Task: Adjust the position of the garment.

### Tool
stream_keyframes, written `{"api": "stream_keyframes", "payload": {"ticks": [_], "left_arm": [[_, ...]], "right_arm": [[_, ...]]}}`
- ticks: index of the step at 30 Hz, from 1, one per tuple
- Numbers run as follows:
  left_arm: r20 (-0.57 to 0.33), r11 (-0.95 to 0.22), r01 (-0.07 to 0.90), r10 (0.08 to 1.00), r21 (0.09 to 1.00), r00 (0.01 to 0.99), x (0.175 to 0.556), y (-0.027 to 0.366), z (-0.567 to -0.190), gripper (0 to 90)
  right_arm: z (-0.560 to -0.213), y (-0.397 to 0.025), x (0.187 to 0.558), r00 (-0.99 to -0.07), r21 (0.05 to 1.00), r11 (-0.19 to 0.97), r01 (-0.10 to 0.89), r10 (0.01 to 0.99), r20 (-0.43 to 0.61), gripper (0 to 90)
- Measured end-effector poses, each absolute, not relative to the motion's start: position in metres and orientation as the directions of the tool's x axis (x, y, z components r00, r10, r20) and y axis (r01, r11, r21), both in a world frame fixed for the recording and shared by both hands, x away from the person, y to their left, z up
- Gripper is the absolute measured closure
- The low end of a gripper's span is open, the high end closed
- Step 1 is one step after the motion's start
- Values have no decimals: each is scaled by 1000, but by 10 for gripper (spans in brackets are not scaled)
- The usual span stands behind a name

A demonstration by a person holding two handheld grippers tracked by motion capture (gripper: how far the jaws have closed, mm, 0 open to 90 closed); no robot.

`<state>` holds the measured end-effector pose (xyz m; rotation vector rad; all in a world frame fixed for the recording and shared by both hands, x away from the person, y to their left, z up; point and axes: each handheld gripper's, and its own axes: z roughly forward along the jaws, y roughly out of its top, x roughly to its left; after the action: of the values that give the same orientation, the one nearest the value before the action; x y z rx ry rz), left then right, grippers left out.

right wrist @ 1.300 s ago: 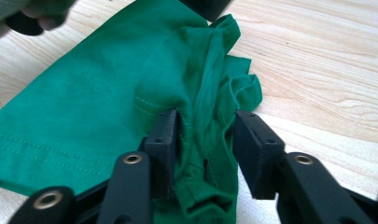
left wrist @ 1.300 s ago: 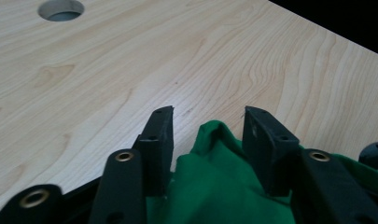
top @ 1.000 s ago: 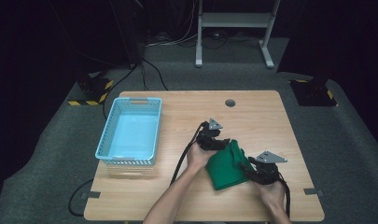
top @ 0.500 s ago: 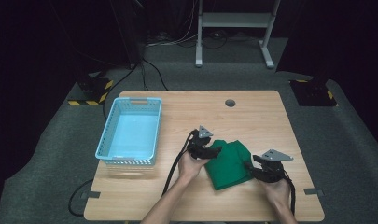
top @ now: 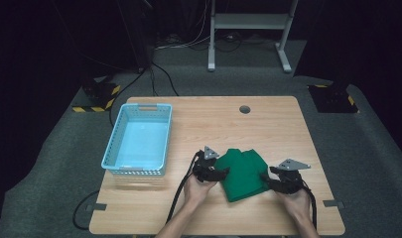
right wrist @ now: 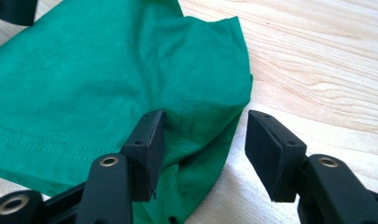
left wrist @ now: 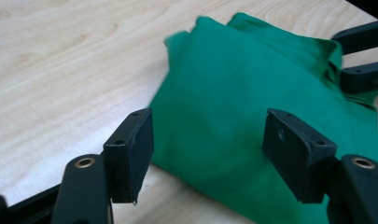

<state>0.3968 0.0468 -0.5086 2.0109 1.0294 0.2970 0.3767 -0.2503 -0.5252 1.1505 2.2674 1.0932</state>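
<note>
My left tool (top: 219,171) and right tool (top: 268,179) have let go, jaws spread beside the folded green cloth (top: 244,172), now flat near the wooden tabletop's (top: 268,124) front edge. The light-blue plastic basket (top: 139,141) sits at the left edge.

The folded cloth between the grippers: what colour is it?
The folded cloth is plain solid green, with no pattern; the left gripper view shows it best.

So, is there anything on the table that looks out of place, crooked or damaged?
Nothing damaged or spilled. The folded green cloth lies at a slant to the table edge, between the open left hand-held gripper and right hand-held gripper. The blue basket sits squarely and empty.
</note>
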Motion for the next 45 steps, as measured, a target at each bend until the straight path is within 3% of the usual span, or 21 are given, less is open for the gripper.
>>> {"api": "stream_keyframes", "payload": {"ticks": [11, 45], "left_arm": [[-170, -300, 575, 763, 761, 624, 393, 50, -517, 331], [-152, -245, 637, 852, 731, 501, 434, 80, -523, 341]], "right_arm": [[-532, -243, 378, -614, 760, 395, 517, 790, 7, 483], [-536, -201, 391, -607, 777, 379, 502, 795, 5, 482]]}}
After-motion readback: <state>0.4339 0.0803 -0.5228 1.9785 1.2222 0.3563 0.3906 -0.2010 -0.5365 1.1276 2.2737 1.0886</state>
